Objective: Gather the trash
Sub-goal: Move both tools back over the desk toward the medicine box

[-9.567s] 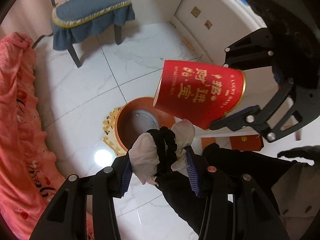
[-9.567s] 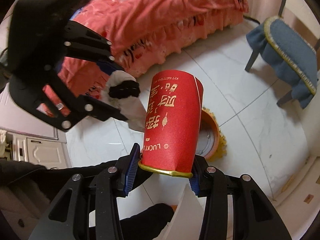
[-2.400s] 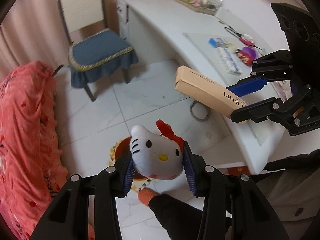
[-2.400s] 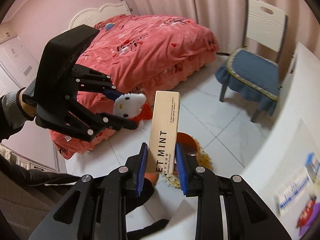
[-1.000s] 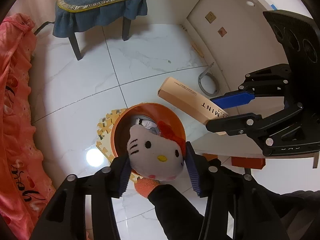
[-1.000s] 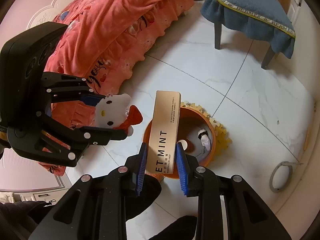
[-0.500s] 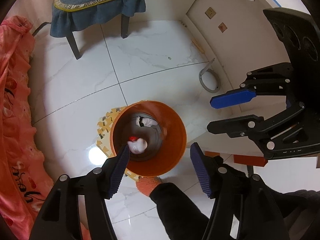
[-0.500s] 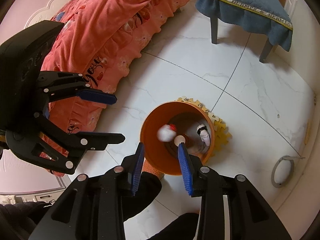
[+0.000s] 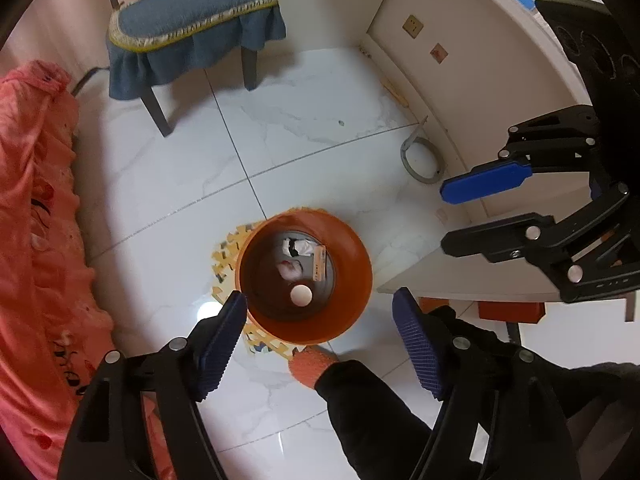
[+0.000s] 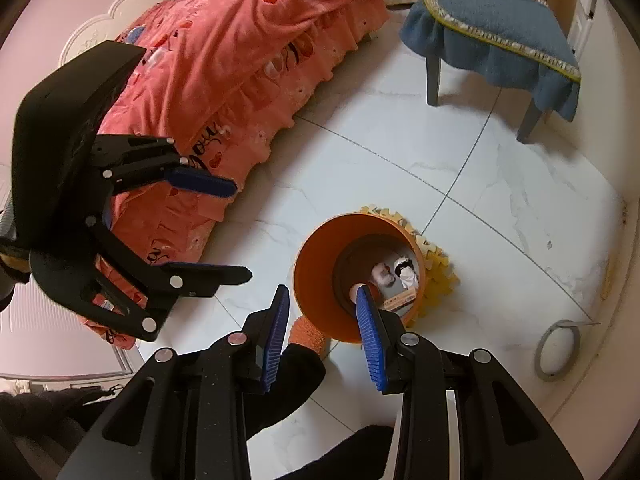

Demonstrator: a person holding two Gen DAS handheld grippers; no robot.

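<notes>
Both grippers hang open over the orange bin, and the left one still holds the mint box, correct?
Not quite. The left gripper holds nothing: its fingers stand apart and empty. The mint box lies inside the orange bin, as the left wrist view shows. The right gripper is open too, over the bin.

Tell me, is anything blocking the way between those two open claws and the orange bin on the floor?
Nothing visible does. The left gripper and right gripper both hang open above the orange bin, whose mouth is uncovered. Inside lie a tan box and other dropped trash.
</notes>
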